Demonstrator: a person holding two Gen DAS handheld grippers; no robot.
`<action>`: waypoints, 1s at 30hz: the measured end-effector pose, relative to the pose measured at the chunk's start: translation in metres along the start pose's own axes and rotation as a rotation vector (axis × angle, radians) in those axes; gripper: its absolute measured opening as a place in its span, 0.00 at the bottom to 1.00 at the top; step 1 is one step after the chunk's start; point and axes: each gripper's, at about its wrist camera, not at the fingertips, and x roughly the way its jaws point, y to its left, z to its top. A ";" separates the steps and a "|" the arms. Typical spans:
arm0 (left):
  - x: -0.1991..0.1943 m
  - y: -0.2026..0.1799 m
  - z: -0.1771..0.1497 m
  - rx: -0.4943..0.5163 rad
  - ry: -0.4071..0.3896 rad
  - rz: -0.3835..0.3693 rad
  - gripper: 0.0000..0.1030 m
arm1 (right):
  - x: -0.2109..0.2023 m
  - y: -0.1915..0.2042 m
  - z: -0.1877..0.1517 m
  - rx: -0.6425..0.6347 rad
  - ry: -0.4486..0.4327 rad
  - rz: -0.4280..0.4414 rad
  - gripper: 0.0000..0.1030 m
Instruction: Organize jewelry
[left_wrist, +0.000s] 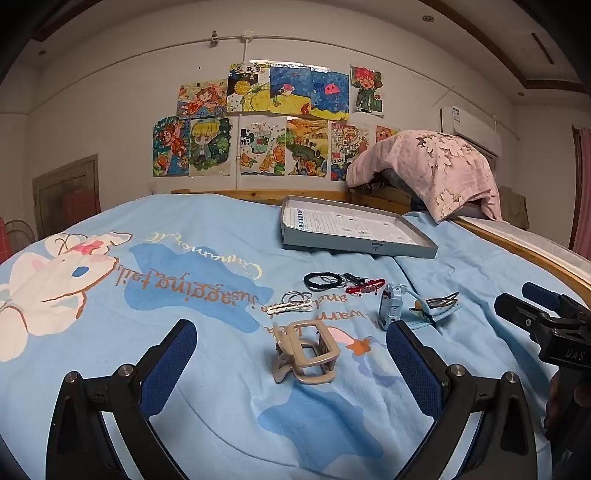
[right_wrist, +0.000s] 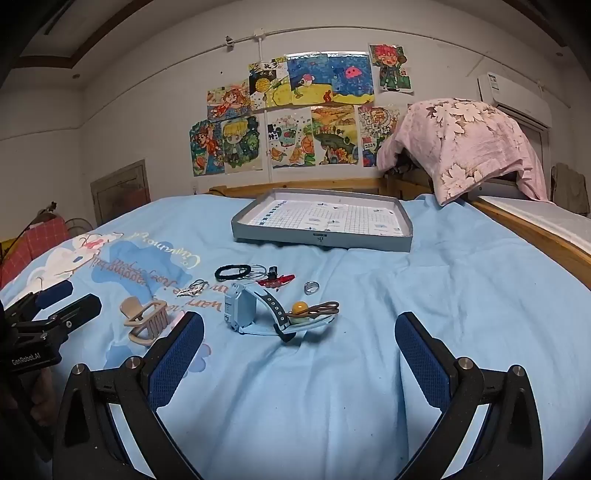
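Note:
A beige claw clip (left_wrist: 304, 352) (right_wrist: 146, 320) lies on the blue bedspread, just ahead of my open left gripper (left_wrist: 291, 354). Beyond it rest a white hair clip (left_wrist: 290, 305), thin hair ties (left_wrist: 295, 295), a black hair tie (left_wrist: 323, 280) (right_wrist: 232, 272), a red clip (left_wrist: 364, 286) (right_wrist: 277, 281), a blue watch (left_wrist: 393, 310) (right_wrist: 255, 312), a brown hair tie with a yellow bead (right_wrist: 314, 310) and a silver ring (right_wrist: 311, 287). My right gripper (right_wrist: 299, 345) stands open over bare sheet, nearer than the watch. A shallow grey box (left_wrist: 354, 230) (right_wrist: 325, 221) sits farther back.
A pink floral pillow (left_wrist: 424, 166) (right_wrist: 469, 147) leans on the wooden bed frame (right_wrist: 535, 229) at the right. Drawings cover the wall behind. The other gripper shows at the right edge of the left view and the left edge of the right view.

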 end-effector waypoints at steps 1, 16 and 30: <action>0.000 0.000 0.000 -0.001 0.001 0.001 1.00 | 0.000 0.000 0.000 -0.001 0.000 0.001 0.99; -0.001 0.000 0.000 0.003 0.013 0.001 1.00 | -0.001 0.006 0.000 -0.017 -0.006 0.002 0.99; 0.004 0.002 -0.001 0.004 0.017 0.002 1.00 | 0.002 0.010 -0.003 -0.024 -0.004 0.011 0.99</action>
